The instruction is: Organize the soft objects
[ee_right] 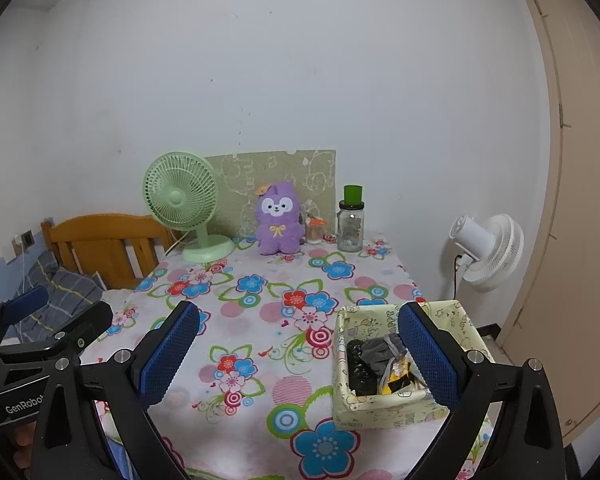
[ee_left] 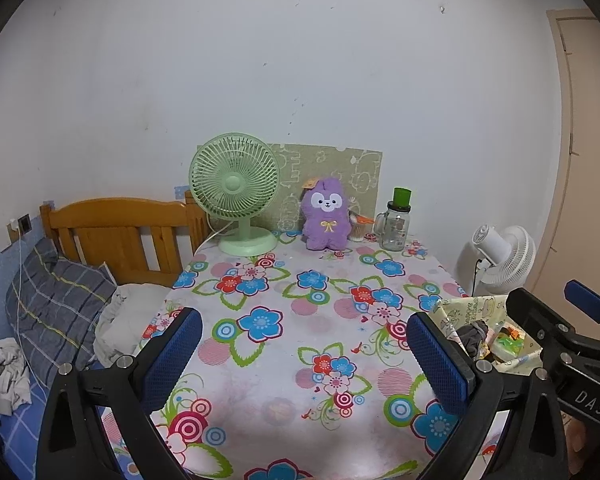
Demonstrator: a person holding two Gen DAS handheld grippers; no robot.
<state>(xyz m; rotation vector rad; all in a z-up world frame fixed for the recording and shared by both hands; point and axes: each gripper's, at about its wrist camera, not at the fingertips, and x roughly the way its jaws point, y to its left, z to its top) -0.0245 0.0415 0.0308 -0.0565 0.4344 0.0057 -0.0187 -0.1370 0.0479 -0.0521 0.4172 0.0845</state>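
A purple plush toy [ee_left: 325,219] stands upright at the far edge of the flowered table [ee_left: 292,344], also in the right wrist view [ee_right: 278,220]. A pale fabric basket [ee_right: 374,410] at the table's front right holds grey cloth [ee_right: 380,350] and other small items; it also shows in the left wrist view [ee_left: 470,310]. My left gripper [ee_left: 304,356] is open and empty above the table's front. My right gripper [ee_right: 298,354] is open and empty, its right finger [ee_right: 426,354] over the basket.
A green desk fan [ee_left: 236,192] and a glass jar with a green lid [ee_left: 396,222] flank the plush toy. A patterned board [ee_left: 340,172] leans on the wall. A bed with a wooden headboard [ee_left: 120,232] and pillow [ee_left: 56,300] lies left. A white fan [ee_right: 488,252] stands right.
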